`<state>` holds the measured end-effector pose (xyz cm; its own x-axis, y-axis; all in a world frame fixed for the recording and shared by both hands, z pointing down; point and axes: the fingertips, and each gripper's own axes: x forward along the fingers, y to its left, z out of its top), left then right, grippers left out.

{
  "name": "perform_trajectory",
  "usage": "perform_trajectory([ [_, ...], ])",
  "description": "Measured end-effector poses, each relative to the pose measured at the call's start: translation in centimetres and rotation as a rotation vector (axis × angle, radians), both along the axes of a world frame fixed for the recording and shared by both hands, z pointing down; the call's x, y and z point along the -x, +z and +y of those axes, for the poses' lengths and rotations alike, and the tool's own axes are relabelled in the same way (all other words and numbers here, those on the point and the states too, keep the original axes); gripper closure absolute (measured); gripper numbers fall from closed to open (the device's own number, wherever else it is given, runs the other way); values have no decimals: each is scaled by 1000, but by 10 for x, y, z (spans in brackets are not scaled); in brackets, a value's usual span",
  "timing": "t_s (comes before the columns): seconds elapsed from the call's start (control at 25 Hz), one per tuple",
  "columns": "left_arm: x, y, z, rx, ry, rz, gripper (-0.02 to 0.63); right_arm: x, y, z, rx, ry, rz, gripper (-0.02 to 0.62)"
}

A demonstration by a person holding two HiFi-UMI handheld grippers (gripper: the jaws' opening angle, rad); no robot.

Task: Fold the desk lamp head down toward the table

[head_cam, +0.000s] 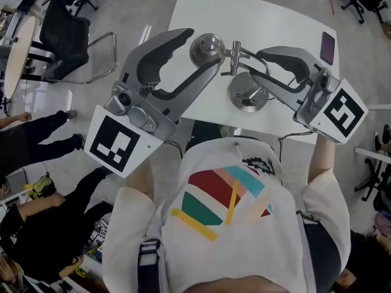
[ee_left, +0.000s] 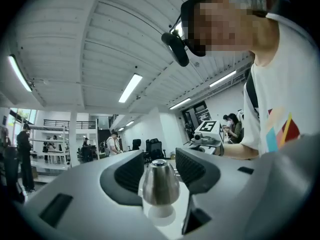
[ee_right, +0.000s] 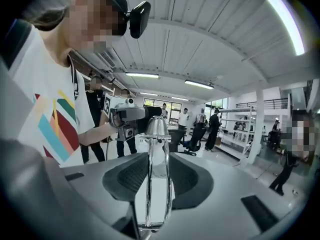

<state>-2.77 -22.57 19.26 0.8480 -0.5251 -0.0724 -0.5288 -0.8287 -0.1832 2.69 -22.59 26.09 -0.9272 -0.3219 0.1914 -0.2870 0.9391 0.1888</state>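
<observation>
The chrome desk lamp stands on the white table [head_cam: 275, 23], its round base [head_cam: 247, 95] near the front edge. Its bell-shaped head [head_cam: 208, 47] sits at the tips of my left gripper [head_cam: 204, 52]. In the left gripper view the head [ee_left: 160, 183] fills the gap of the left gripper [ee_left: 161, 171] and both dark pads touch it. My right gripper [head_cam: 255, 66] is shut on the lamp's two-rod chrome arm [head_cam: 241, 55]. In the right gripper view the rods [ee_right: 158, 184] run upright inside the right gripper [ee_right: 159, 176], with the lamp head [ee_right: 156, 126] above.
A small purple flat object [head_cam: 327, 47] lies at the table's right edge. A black office chair [head_cam: 67, 35] stands on the floor to the left, next to a round table [head_cam: 15, 54]. People sit or stand at the left [head_cam: 36, 133] and in the hall behind.
</observation>
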Motion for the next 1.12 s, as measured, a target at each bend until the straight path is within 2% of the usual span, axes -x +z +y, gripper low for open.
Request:
perform_trajectory([
  [0.08, -5, -1, -1, 6, 24, -37, 361, 1, -2, 1, 19, -26, 10, 465],
  [0.16, -7, 3, -3, 12, 11, -78, 413, 1, -3, 2, 35, -35, 24, 465],
  [0.2, -7, 5, -4, 19, 6, -89, 417, 0, -1, 2, 50, -35, 32, 465],
  [0.4, -7, 4, -5, 21, 16, -79, 420, -8, 5, 0, 110, -39, 18, 465],
  [0.6, -9, 7, -6, 11, 13, -111, 420, -9, 8, -2, 128, -20, 7, 465],
  [0.8, -10, 9, -5, 11, 34, -155, 420, -6, 12, -2, 113, -16, 75, 465],
  [0.96, -11, 9, -4, -4, 40, -174, 420, -6, 11, -3, 164, -29, 101, 465],
  [1.12, -13, 9, -4, -21, 26, -212, 427, -5, 12, -4, 207, -53, 181, 465],
])
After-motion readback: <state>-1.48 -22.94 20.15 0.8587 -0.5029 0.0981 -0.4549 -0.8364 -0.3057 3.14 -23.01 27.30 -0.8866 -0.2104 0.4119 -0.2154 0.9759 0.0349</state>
